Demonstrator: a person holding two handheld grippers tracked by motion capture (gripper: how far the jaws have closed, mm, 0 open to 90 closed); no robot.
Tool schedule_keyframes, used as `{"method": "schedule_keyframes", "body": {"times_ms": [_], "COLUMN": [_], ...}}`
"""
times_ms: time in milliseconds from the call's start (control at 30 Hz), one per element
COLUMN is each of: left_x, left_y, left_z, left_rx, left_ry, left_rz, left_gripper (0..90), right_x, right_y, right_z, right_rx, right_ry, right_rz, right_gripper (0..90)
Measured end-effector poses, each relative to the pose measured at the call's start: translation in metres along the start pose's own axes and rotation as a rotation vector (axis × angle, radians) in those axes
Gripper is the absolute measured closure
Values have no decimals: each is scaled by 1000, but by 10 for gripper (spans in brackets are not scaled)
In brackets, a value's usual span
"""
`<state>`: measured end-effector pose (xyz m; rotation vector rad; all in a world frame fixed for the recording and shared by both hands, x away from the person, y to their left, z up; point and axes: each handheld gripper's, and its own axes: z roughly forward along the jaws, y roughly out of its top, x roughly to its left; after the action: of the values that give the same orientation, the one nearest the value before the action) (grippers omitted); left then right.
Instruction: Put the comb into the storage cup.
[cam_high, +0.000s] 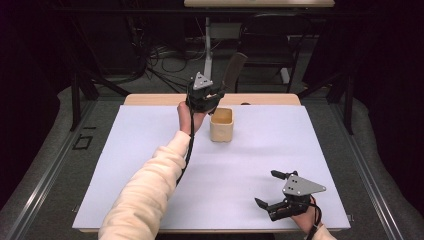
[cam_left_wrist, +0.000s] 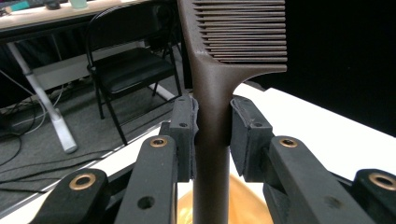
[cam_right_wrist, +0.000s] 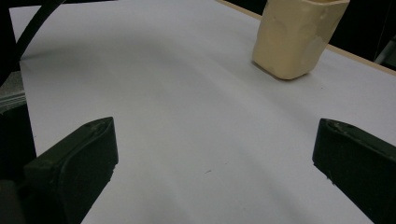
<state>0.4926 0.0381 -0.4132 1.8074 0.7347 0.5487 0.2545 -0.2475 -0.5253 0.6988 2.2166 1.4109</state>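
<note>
the left gripper (cam_high: 212, 95) is raised at the far side of the table (cam_high: 150, 165), and its jaws are clamped on the handle of a dark brown comb (cam_left_wrist: 219, 70). in the left gripper view the handle runs straight up between the two jaw pads (cam_left_wrist: 247, 135), which press on it from both sides. the toothed part of the comb stands above the jaws, with the teeth pointing off to one side. the handle also carries on below the pads, down toward a cream cup (cam_high: 221, 124). the open top of the cup shows just under the jaws, behind the handle. in the high view the comb (cam_high: 233, 70) tilts up and away from the gripper, and the cup stands on the white table top right beside the hand.

the right gripper (cam_high: 272, 192) rests low over the near edge of the table, well apart from the cup. its jaws are spread wide with nothing between them but bare table. in the right gripper view the cup (cam_right_wrist: 299, 35) stands upright far ahead of the jaws, nearer the line of the right-hand jaw.
</note>
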Motion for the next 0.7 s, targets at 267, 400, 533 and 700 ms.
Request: {"method": "schedule_keyframes", "body": {"times_ms": [267, 400, 533, 700], "left_x": [-3, -4, -3, -4], "left_y": [-1, -2, -4, -6], "left_z": [7, 9, 12, 15], "left_rx": [-5, -9, -16, -20], "left_ry": [-9, -16, -24, -26], "left_rz": [-5, -9, -20, -31], "left_gripper": [721, 721, 721, 720], "right_x": [1, 1, 1, 1], "right_y": [0, 0, 0, 0], "right_z": [0, 0, 0, 0], "right_rx": [-2, 0, -1, -1], "right_ry": [3, 3, 1, 3], "right_rz": [0, 1, -4, -2], "right_gripper": [0, 0, 0, 0]}}
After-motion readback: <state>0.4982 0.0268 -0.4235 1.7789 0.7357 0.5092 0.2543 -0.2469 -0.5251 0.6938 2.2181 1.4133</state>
